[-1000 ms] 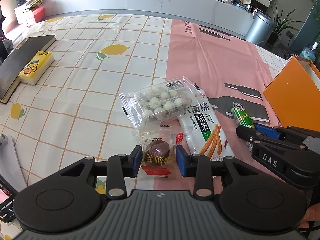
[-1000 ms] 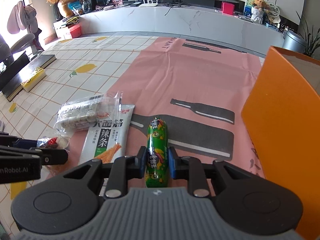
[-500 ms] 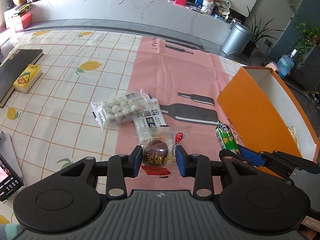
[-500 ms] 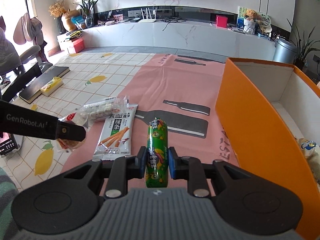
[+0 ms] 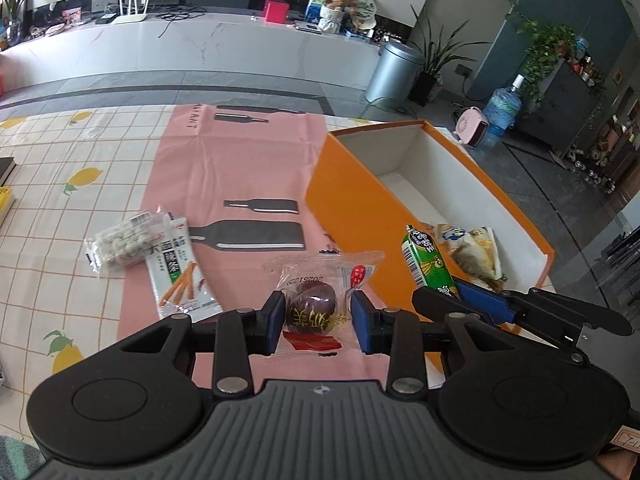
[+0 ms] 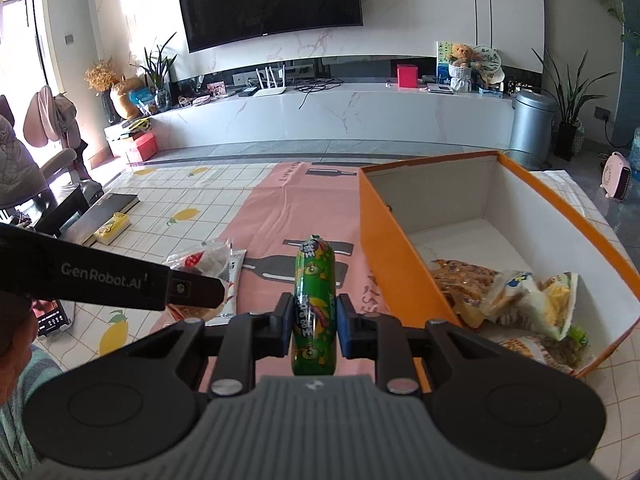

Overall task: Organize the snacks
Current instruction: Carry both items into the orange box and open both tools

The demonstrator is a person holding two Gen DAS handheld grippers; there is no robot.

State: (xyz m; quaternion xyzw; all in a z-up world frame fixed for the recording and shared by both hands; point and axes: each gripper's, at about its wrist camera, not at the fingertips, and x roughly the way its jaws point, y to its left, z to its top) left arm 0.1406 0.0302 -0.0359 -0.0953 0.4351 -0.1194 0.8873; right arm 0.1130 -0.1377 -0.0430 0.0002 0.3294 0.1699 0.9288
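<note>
My left gripper (image 5: 313, 318) is shut on a clear packet with a dark round snack (image 5: 310, 308), held above the pink cloth. My right gripper (image 6: 312, 320) is shut on a green sausage stick (image 6: 314, 300), held up beside the orange box (image 6: 384, 240); the stick also shows in the left wrist view (image 5: 426, 264). The open orange box (image 5: 352, 204) lies right of both grippers and holds several snack packets (image 6: 516, 296). A spicy-strip packet (image 5: 180, 272) and a bag of white balls (image 5: 124, 242) lie on the table at left.
A pink cloth with bottle prints (image 5: 240, 168) covers the table's middle, over a lemon-print tablecloth (image 5: 80, 184). A dark book (image 6: 108, 208) and a yellow pack (image 6: 112, 226) lie far left. A phone (image 6: 50, 318) lies at the near left edge.
Both grippers have risen and moved right toward the orange box, each carrying its snack. The box's inside has come into view.
</note>
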